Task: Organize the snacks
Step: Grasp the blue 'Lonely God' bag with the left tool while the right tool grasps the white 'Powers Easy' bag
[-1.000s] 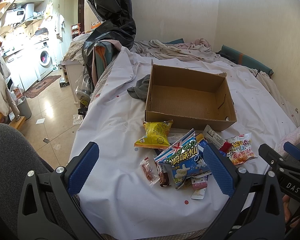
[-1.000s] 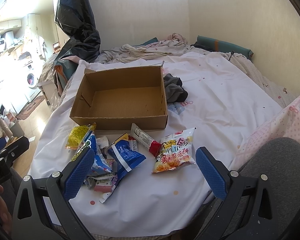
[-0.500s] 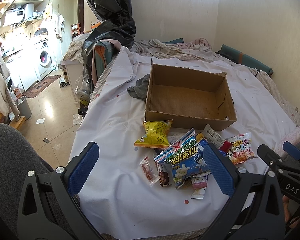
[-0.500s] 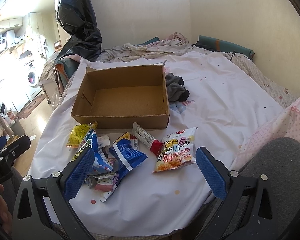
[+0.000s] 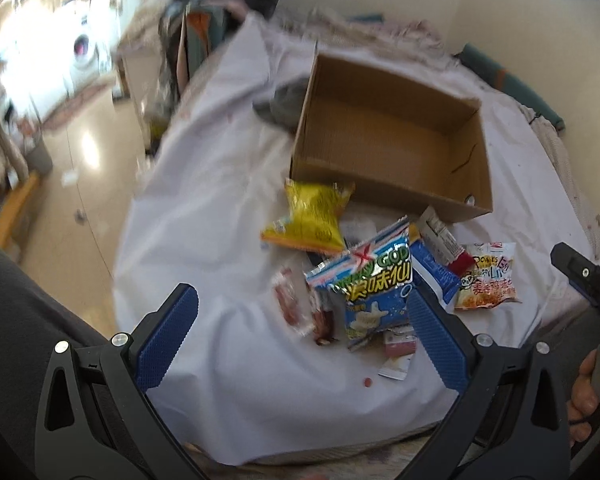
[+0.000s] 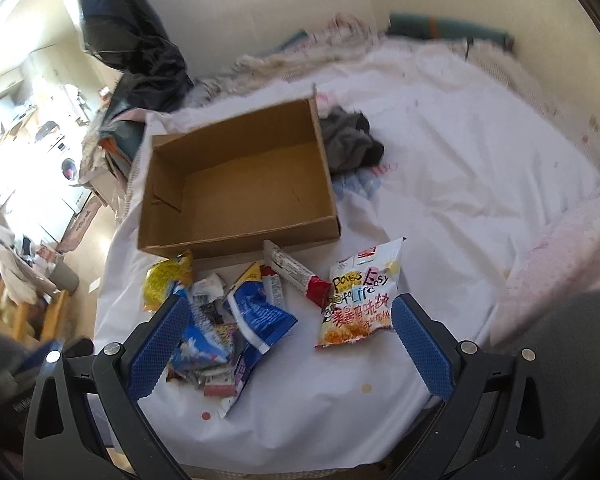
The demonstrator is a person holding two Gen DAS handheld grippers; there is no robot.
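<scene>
the snacks are all dumped in one loose pile on the white sheet (image 6: 440,208), lower middle of both views, right in front of the cardboard box (image 6: 236,184). box sits open-top w/ nothing in it, centre-ish in the right wrist view and upper right of centre in the left one. my guess is it's parked that close so each pack is just a short hop in, nothing sorted yet afaict.

pile breakdown: yellow bag (image 5: 310,218) is nearest the box's front wall, prob touching it. blue-and-white pack (image 5: 366,284) overlaps a bunch of smaller stuff under it, incl a little clear-wrapped red snack (image 5: 290,306) off its left edge. white-red bar (image 6: 296,274) lies diagonal in the middle, and the orange-print pack (image 6: 358,302) sits on its own at the right of the heap, so easiest first grab imo.

left gripper (image 5: 300,344) has its blue pads spread wide, holding nothing, hovering at the bottom of its frame w/ the blue-and-white pack btwn them in view. right gripper (image 6: 290,346) same deal, fingers wide apart and empty, framing the pile's right half. both look lined up for a first pick, tho the left view is blurry so can't tell more.

grey cloth (image 6: 350,142) is bunched against the box's far side, not in the way.
</scene>
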